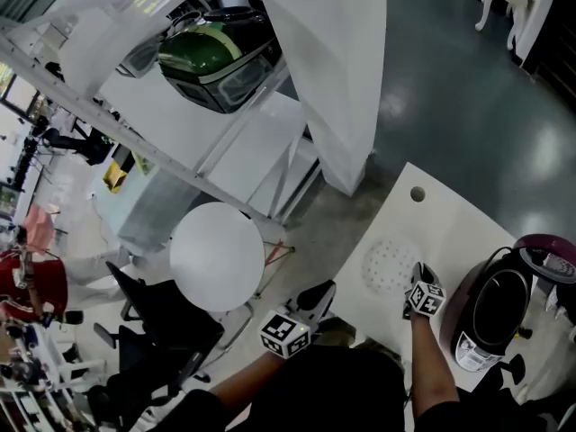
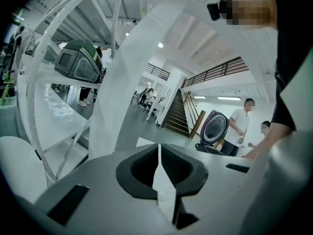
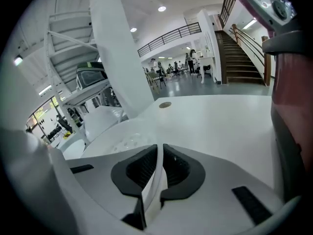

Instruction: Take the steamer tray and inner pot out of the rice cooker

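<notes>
Though left claw (image 2: 159, 153) closed, empty, right claw (image 3: 159, 152) clamps steamer tray (image 1: 389, 264) rim on table (image 1: 454, 223).

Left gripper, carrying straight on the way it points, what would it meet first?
The left gripper would likely meet the corner of the white table first, though depth is unclear.

rice cooker (image 1: 499, 309), 4 o'clock: glossy maroon plastic. steamer tray (image 1: 387, 264): matt white perforated plastic. desk (image 1: 450, 223): smooth white. floor (image 1: 468, 106), 1 o'clock: polished grey. right tool (image 3: 159, 151) pads: ribbed black rubber.
</notes>
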Action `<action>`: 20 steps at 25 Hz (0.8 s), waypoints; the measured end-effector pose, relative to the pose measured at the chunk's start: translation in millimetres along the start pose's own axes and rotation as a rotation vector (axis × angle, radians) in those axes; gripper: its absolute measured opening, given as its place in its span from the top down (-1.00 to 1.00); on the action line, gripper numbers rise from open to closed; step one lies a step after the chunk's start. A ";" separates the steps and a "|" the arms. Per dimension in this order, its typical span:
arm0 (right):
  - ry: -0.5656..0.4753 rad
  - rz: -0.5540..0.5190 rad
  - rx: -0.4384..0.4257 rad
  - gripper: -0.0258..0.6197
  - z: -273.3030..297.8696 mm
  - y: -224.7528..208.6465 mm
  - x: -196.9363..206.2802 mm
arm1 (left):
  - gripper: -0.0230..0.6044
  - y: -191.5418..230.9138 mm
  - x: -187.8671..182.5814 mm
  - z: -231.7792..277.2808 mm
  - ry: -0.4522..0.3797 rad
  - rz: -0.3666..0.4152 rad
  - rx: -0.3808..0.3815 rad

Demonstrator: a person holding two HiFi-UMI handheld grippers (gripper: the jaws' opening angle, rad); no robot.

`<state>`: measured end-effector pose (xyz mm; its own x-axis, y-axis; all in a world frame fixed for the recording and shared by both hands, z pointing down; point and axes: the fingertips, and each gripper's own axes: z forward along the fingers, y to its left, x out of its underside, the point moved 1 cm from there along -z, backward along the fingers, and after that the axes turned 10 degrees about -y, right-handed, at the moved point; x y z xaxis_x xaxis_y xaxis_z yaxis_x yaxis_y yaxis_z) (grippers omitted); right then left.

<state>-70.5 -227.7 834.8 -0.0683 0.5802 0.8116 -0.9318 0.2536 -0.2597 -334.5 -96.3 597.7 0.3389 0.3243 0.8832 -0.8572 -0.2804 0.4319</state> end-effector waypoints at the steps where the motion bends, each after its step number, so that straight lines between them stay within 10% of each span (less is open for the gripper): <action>1: 0.008 0.002 -0.004 0.85 1.2 -0.2 4.7 | 0.88 1.0 0.1 -1.3 -0.003 -0.016 -0.002; 20: -0.111 -0.060 -0.105 0.57 -66.7 47.7 -67.4 | 0.88 -33.0 9.0 29.3 -0.008 -0.084 0.124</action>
<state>-86.6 -203.1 732.8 -0.0579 0.4737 0.8788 -0.8935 0.3680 -0.2573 -291.9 -110.6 596.8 0.4111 0.3440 0.8442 -0.7716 -0.3619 0.5232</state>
